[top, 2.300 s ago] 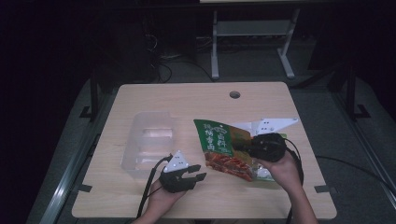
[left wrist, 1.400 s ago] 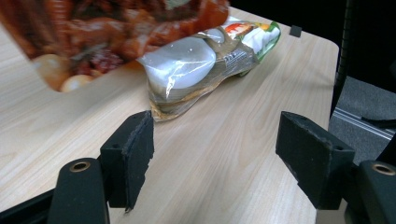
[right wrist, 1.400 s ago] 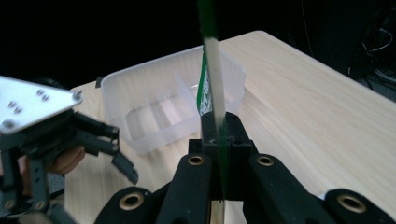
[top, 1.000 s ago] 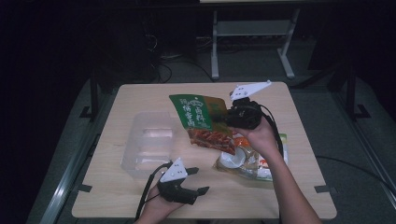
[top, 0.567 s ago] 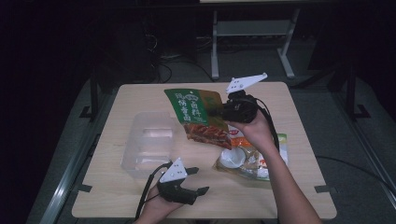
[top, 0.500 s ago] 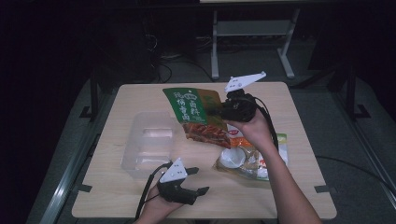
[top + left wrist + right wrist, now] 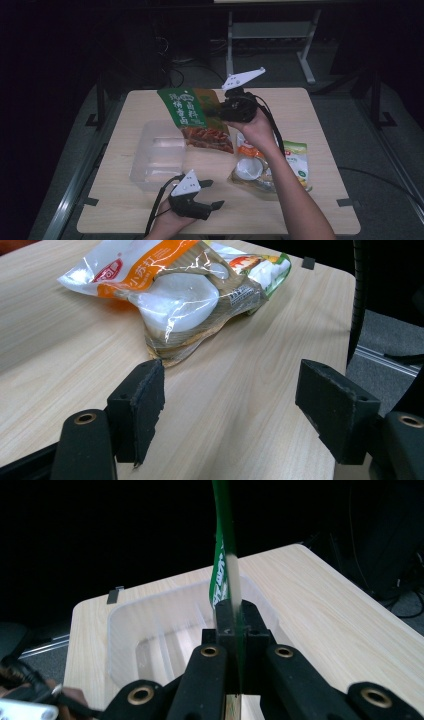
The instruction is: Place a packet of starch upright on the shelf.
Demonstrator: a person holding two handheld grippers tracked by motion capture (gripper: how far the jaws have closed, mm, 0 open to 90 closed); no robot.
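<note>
While raised above the table, the right tongs point(image 7: 216, 111) pinch the green packet point(image 7: 192, 117).

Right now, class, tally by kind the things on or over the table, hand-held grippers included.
Snack packets: 2, green packet and orange-and-white packet
Clear plastic containers: 1, clear container
Grippers: 2, left gripper and right gripper
Total: 5

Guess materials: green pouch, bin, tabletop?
Green pouch: printed plastic film, seemingly glossy; it shows thin and flat edge-on in the shut right tool. Bin: clear rigid plastic, see-through ribbed walls. Tabletop: pale wood-grain, probably matte laminate.
</note>
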